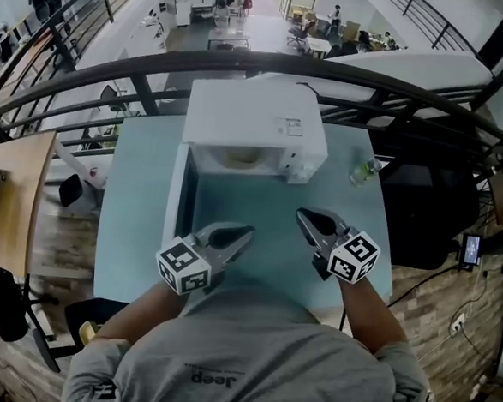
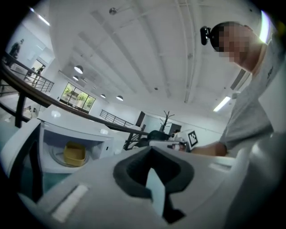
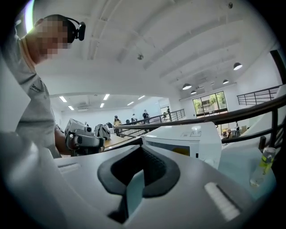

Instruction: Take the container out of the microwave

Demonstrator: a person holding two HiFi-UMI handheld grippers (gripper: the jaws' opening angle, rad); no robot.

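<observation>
Closed, empty fingers on left gripper (image 1: pixel 246 232) and right gripper (image 1: pixel 303 214); open them before reaching yellow container (image 2: pixel 74 153) in microwave (image 1: pixel 253 119) at twelve o'clock.

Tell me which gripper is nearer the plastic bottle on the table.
Right. The right gripper lies nearer the person and slightly left of the bottle; the left gripper is farther left, by the open microwave door.
</observation>
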